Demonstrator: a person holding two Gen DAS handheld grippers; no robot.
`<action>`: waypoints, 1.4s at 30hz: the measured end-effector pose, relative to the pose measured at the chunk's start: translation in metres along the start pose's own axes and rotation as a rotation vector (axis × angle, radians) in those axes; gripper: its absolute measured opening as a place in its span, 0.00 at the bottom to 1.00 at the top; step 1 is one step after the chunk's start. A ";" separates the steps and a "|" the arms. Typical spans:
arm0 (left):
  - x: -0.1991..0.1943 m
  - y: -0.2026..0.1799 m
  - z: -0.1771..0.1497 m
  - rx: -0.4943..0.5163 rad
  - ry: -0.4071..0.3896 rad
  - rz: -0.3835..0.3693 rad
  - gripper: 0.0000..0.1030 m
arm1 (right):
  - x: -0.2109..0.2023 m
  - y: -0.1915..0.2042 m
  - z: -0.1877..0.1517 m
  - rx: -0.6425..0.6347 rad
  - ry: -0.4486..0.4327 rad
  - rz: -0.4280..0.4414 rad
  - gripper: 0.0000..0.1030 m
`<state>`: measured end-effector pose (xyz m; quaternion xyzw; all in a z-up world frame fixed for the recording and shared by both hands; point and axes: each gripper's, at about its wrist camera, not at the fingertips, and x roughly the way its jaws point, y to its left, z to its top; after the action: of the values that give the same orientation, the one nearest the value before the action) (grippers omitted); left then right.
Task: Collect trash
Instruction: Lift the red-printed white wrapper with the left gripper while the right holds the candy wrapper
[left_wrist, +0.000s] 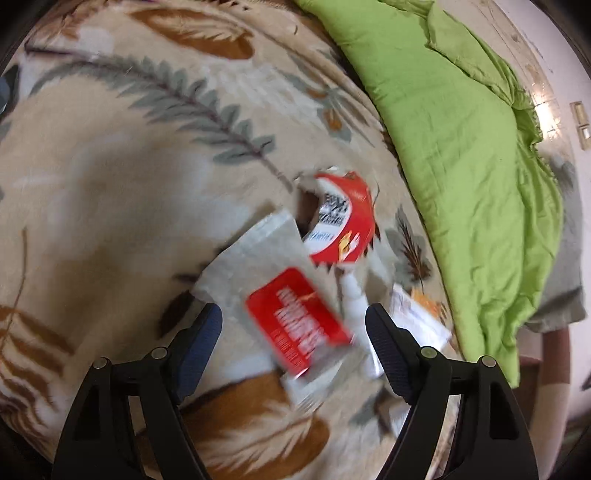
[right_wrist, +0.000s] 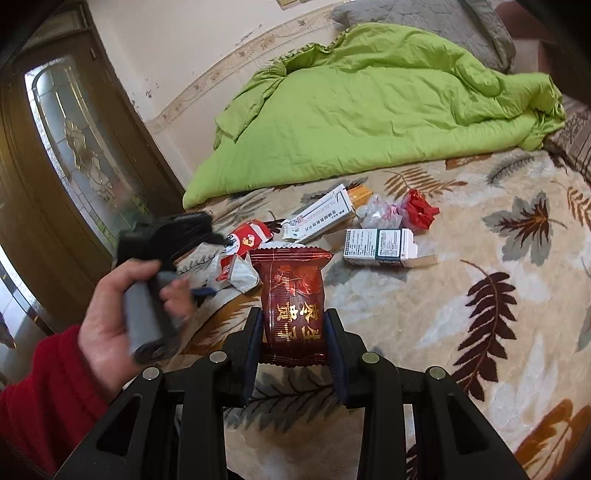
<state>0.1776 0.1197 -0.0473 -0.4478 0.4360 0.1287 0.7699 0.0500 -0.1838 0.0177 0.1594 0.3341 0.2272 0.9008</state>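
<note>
The right claw (right_wrist: 293, 332) is clamped on a dark red snack packet (right_wrist: 291, 299), held upright above the bed's leaf-patterned blanket (right_wrist: 480, 332). The left claw (left_wrist: 293, 332), gripped by a hand (right_wrist: 110, 310) in a red sleeve (right_wrist: 48, 398), gapes wide and empty over a white wrapper with a red label (left_wrist: 280, 295) and a crumpled red wrapper (left_wrist: 343, 218). More trash lies mid-bed: a long white box (right_wrist: 321, 214), a small medicine box (right_wrist: 376, 245), red crumpled paper (right_wrist: 419, 210). A green quilt (right_wrist: 369, 110) is heaped along the bed's far edge.
</note>
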 end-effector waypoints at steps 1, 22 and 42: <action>0.006 -0.007 0.003 0.003 0.003 0.019 0.77 | -0.001 -0.002 0.000 0.007 -0.002 0.011 0.35; -0.080 -0.014 -0.097 0.724 -0.070 -0.168 0.33 | -0.009 -0.006 0.002 0.039 -0.048 -0.008 0.35; -0.077 -0.017 -0.132 0.900 -0.149 -0.208 0.34 | 0.006 -0.011 0.001 0.043 -0.019 -0.042 0.35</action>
<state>0.0690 0.0186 -0.0061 -0.1001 0.3448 -0.1190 0.9257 0.0581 -0.1900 0.0103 0.1737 0.3334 0.1993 0.9050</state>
